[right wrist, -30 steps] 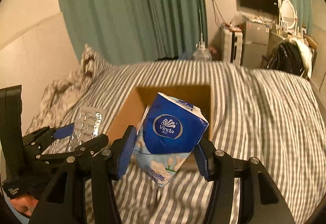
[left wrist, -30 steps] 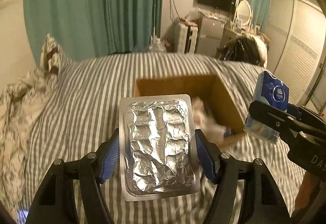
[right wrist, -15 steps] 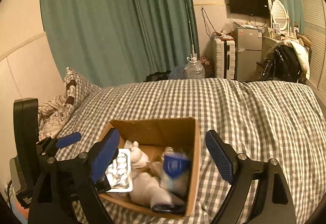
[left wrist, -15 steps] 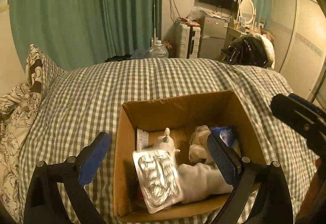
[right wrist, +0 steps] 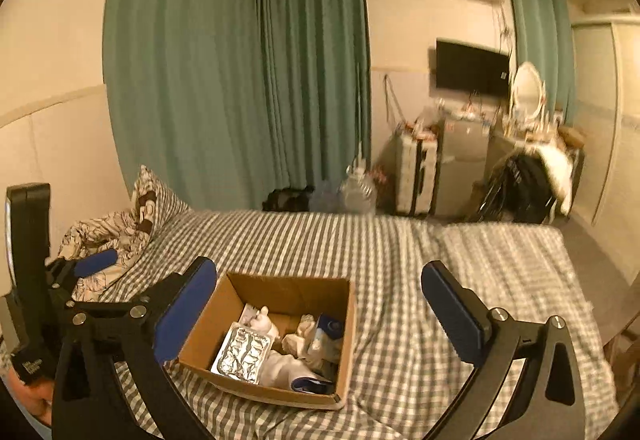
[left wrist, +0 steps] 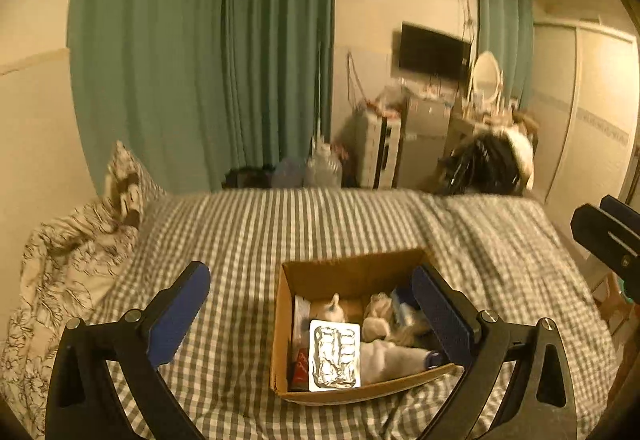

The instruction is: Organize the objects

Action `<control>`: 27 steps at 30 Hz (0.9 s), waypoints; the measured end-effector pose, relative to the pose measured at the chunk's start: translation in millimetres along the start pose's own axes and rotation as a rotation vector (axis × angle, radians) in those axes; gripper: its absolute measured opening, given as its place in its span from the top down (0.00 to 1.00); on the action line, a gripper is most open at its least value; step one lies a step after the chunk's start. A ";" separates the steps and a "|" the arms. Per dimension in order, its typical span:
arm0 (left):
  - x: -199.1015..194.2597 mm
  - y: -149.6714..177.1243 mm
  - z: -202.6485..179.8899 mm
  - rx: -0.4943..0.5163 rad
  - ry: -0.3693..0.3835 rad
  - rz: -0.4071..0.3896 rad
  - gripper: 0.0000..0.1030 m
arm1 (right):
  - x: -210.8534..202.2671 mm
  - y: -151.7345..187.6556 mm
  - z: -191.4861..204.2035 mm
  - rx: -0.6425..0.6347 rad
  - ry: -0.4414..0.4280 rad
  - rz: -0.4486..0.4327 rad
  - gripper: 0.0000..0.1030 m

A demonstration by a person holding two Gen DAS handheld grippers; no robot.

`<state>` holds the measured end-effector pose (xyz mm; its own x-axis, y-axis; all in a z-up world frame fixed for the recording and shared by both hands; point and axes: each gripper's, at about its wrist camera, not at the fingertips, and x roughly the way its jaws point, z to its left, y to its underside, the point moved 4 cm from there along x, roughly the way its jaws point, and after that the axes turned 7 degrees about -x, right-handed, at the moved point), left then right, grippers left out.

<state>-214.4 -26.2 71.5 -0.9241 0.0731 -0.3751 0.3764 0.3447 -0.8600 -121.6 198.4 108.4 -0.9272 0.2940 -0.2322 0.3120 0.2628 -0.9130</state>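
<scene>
Both tongs now spread w/ nothing in them: left tongs (left wrist: 310,310) and right tongs (right wrist: 320,314) pulled back above bed (left wrist: 360,224). Blister pack (left wrist: 335,355) and tissue pack (right wrist: 330,328), dropped earlier, lie inside cardboard box (left wrist: 352,272).

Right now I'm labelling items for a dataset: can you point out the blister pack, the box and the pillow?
blister pack (left wrist: 335,355): left wrist view, middle of the foil face.
box (left wrist: 352,274): left wrist view, bare inner face of the far wall.
pillow (right wrist: 154,200): right wrist view, its patterned front.
</scene>
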 end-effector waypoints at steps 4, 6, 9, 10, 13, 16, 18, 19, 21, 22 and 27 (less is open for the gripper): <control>-37.2 -6.9 -1.2 -0.007 -0.006 -0.080 0.00 | -30.1 -3.2 -1.1 0.003 0.018 -0.027 0.00; -51.7 -5.8 -2.5 -0.016 0.002 -0.108 0.00 | -41.1 -0.5 -3.3 0.020 0.027 -0.035 0.00; -68.0 2.4 -5.7 -0.024 0.009 -0.141 0.00 | -49.6 8.8 -5.1 0.020 0.026 -0.038 0.00; -72.1 6.6 -6.5 -0.022 0.009 -0.151 0.00 | -51.4 12.8 -6.3 0.018 0.032 -0.037 0.00; -75.2 25.0 -7.7 -0.023 0.002 -0.169 0.00 | -54.3 29.9 -10.6 0.012 0.059 -0.036 0.00; -67.4 47.0 -8.2 -0.033 0.004 -0.157 0.00 | -42.9 51.1 -17.3 0.014 0.073 -0.018 0.00; -55.8 63.5 -9.6 -0.023 -0.011 -0.134 0.00 | -35.2 63.4 -20.7 0.016 0.079 -0.013 0.00; -51.8 70.9 -11.2 -0.016 -0.020 -0.123 0.00 | -27.5 71.6 -22.4 0.018 0.074 -0.003 0.00; -41.7 84.7 -13.6 0.001 -0.028 -0.103 0.00 | -14.2 82.0 -24.9 0.018 0.058 0.020 0.00; -36.3 92.1 -15.0 0.013 -0.036 -0.097 0.00 | -7.8 87.0 -25.0 0.012 0.057 0.035 0.00; -17.4 112.7 -19.0 0.044 -0.080 -0.054 0.00 | 12.1 108.1 -24.4 -0.014 0.044 0.082 0.00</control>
<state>-157.2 29.2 -12.3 -0.9354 -0.0198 -0.3530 0.3307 0.3046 -0.8932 -94.0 252.8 15.0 -0.8888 0.3545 -0.2905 0.3893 0.2494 -0.8867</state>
